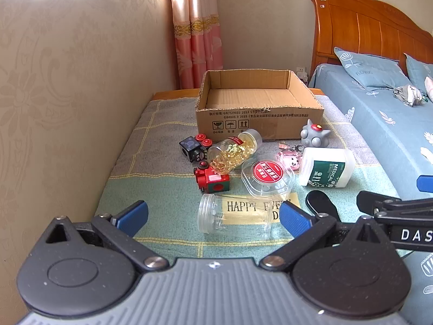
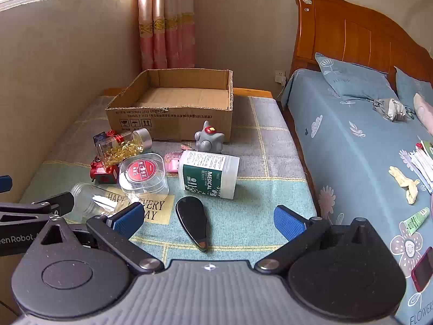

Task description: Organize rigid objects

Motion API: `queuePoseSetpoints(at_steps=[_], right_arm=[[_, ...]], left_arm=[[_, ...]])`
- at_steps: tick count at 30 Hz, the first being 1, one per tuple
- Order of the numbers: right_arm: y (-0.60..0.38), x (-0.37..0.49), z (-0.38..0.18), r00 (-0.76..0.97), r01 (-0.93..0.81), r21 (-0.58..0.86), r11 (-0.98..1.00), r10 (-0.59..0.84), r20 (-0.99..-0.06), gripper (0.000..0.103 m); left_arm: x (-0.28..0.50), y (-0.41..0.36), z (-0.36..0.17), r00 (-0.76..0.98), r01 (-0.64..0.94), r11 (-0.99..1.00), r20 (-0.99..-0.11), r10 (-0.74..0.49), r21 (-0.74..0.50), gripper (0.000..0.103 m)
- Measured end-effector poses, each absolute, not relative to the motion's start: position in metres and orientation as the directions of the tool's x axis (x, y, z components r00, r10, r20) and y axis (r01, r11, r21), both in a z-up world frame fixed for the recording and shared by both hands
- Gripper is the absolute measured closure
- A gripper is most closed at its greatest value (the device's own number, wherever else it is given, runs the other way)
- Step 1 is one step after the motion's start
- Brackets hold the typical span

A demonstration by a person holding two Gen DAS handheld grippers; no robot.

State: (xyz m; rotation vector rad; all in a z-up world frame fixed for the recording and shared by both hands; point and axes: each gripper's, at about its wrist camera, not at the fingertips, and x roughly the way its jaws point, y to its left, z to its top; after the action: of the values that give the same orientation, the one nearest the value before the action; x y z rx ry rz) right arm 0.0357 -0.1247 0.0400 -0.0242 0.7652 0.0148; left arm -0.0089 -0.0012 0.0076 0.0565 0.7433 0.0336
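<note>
Empty clear jar (image 1: 232, 218), lower centre of frame: light, stiff, slippery; grip across its body; left gripper (image 1: 213, 216) and right gripper (image 2: 209, 218) jaws spread, holding nothing.

**Readable text on the bedside clutter**

Cardboard box (image 1: 258, 124): "GB/T29601 2013", "GB4806.9 2023", handling symbols beneath. White tub (image 2: 209, 176): "MEDICAL COTTON". Mat (image 1: 162, 162): "HAPPY EVERY DAY", partly covered by a clear jar (image 1: 232, 218). Pillow (image 1: 368, 69): "FLOWERS". Bedsheet (image 2: 360, 146) corner: "FLOWERS". Red lid label (image 1: 267, 172): Chinese characters, not legible. Claw arms: "DAS", "en Robot".
</note>
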Motion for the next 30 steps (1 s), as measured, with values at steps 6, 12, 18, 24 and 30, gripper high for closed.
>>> queuePoseSetpoints(at_steps=[6,12,18,24,30], right_arm=[[-0.1247,0.0346,0.0402,0.721,-0.024,-0.018,1.000,0.005,-0.693,0.000],[-0.1246,0.0362,0.0398,0.721,-0.026,-0.018,1.000,0.006,-0.692,0.000],[-0.1247,0.0361,0.0400,0.722,-0.026,-0.019,0.999,0.006,-0.692,0.000],[-0.1242,0.0361,0.0398,0.723,-0.026,-0.020,0.999,0.005,-0.691,0.000],[-0.1248,0.0365,0.0404,0.723,-0.027,-0.019,0.999,0.006,-0.691,0.000]], left_arm=[[-0.0040,0.0000,0.0053,0.732,-0.011,0.998,-0.679,0.050,0.061,0.001],[-0.0031,-0.0041,0.0066,0.732,-0.013,0.998,-0.679,0.052,0.061,0.001],[-0.0036,0.0003,0.0044,0.734,-0.012,0.998,-0.677,0.049,0.060,0.001],[-0.0035,-0.0003,0.0033,0.734,-0.013,0.998,-0.678,0.047,0.055,0.001],[-0.0042,-0.0050,0.0018,0.733,-0.013,0.998,-0.678,0.047,0.055,0.001]])
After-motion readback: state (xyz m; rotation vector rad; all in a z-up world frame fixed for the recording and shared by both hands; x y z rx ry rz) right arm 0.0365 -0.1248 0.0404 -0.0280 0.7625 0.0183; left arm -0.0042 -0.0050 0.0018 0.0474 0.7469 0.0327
